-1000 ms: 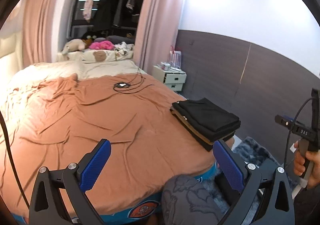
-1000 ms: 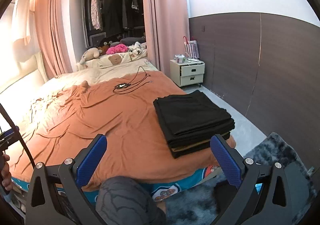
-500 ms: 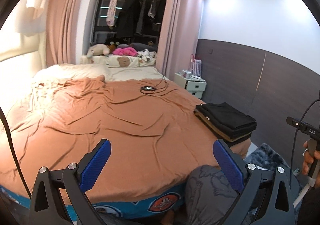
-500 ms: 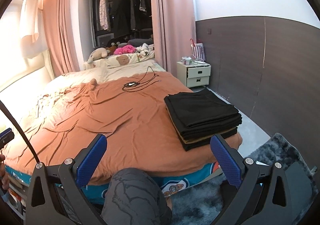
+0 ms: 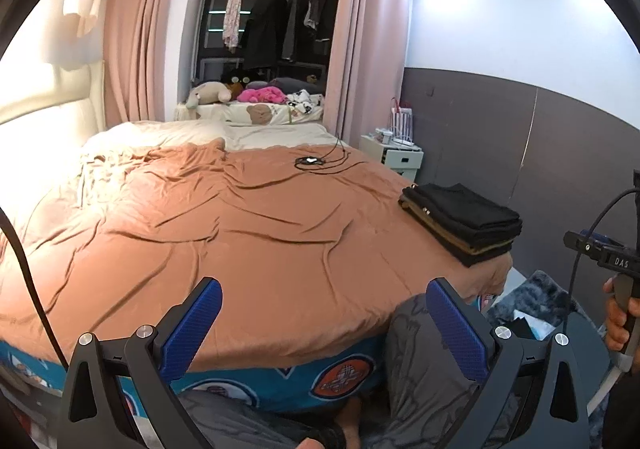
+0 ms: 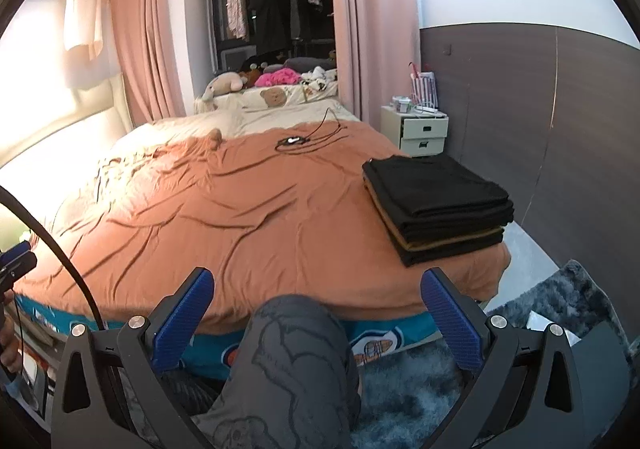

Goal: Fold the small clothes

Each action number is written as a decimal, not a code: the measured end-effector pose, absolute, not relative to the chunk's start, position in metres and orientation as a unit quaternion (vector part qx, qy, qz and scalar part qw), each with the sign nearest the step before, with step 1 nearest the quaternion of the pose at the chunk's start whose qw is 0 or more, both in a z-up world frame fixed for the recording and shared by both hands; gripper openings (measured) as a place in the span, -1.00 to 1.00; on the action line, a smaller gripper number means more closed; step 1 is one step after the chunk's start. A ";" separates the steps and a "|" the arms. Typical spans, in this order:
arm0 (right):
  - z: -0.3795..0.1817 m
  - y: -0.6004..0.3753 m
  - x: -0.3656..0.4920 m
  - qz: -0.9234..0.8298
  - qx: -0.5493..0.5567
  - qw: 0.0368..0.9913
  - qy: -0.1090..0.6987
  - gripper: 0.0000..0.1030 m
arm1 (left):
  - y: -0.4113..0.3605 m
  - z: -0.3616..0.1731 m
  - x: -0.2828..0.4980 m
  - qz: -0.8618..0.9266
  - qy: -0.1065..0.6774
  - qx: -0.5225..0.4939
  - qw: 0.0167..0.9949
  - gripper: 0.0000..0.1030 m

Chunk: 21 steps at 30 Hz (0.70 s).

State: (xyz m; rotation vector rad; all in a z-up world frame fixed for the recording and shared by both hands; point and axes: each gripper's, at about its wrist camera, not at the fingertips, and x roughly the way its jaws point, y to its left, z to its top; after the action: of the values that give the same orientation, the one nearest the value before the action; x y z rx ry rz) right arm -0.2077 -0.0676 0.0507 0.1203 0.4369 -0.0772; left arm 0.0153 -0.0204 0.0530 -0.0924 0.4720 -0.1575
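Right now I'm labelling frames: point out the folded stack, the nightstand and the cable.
folded stack (image 6: 436,185), right wrist view, top black layer.
nightstand (image 6: 424,129), right wrist view, upper drawer front.
cable (image 5: 316,161), left wrist view, coiled part.

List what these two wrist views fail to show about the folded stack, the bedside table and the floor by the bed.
- Folded stack: the garment count and types are unreadable; only layered edges show, in both views.
- Bedside table: the items on top are too small to identify.
- Floor by the rug: the right gripper, open, and the frame edge cut it off.
- Bed near edge: a knee and the left gripper, open, hide it.
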 end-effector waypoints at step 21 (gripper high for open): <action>0.058 -0.060 -0.215 -0.070 0.047 0.968 0.238 1.00 | -0.049 0.024 0.008 -0.080 0.248 -0.049 0.964 0.99</action>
State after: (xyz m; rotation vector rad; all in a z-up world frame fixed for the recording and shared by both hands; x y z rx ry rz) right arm -0.2147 -0.0603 0.0582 0.0956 0.4803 -0.1405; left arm 0.0079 -0.0493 0.0245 -0.0990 0.5028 -0.1614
